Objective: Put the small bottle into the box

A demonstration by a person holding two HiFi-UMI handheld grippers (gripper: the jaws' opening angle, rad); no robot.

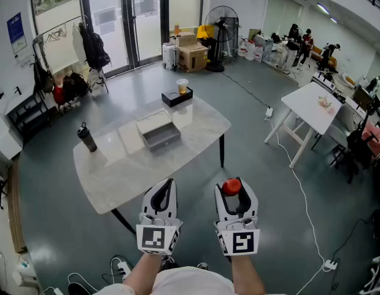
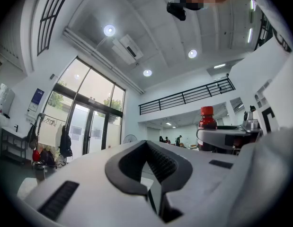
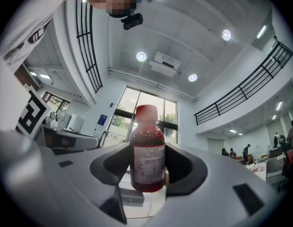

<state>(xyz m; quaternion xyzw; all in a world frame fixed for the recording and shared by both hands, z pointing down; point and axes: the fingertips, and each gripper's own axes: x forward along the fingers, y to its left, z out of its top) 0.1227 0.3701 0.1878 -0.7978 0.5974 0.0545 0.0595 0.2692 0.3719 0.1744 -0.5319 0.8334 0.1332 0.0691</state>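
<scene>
The right tongs (image 1: 234,190) are clenched on the small bottle (image 3: 147,155), which stands upright with its cap topmost. The left tongs (image 1: 166,192) are closed and empty. The box (image 1: 158,131) sits up-frame and leftward on the worktop (image 1: 205,125), well apart from both, slightly nearer the left.

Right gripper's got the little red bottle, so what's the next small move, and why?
Probably carry the right gripper forward and slightly left toward the grey box on the table. The small bottle is clamped upright between its jaws, while the gripper hangs short of the table's near edge, with the box farther ahead.
</scene>
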